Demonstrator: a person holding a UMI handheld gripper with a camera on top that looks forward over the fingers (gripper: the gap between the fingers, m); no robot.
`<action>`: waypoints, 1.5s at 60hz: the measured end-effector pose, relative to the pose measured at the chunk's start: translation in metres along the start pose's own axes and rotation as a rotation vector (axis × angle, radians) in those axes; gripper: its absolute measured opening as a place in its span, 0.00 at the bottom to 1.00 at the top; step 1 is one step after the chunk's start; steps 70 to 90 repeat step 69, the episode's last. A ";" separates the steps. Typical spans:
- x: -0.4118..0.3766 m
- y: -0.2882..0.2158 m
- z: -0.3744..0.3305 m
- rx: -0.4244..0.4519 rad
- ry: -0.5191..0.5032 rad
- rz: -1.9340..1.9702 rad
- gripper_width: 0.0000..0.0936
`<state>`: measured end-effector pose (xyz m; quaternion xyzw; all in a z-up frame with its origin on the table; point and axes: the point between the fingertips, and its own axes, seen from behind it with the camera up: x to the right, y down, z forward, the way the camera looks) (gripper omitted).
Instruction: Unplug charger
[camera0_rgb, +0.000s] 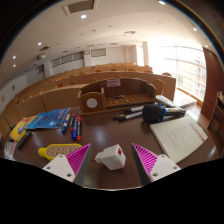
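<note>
The hand-held gripper (106, 163) is spread apart; the white charger (110, 155) stands between its fingers.

A white charger (110, 155) with reddish markings sits tilted on the dark wooden surface (120, 132), at 12 o'clock from the hand-held gripper (110, 162), between its open fingers, gaps either side.

The charger (110, 155) sits on the desk (120, 135) between the spread fingers of the gripper (110, 163), with markers (73, 126) and a booklet (47, 120) beyond on the left, papers (180, 137) on the right.
</note>
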<state>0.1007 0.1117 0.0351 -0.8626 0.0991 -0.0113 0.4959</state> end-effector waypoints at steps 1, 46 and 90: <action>0.000 0.000 -0.003 0.001 0.001 -0.002 0.90; -0.039 0.047 -0.355 0.067 0.098 -0.130 0.91; -0.048 0.050 -0.415 0.116 0.127 -0.180 0.91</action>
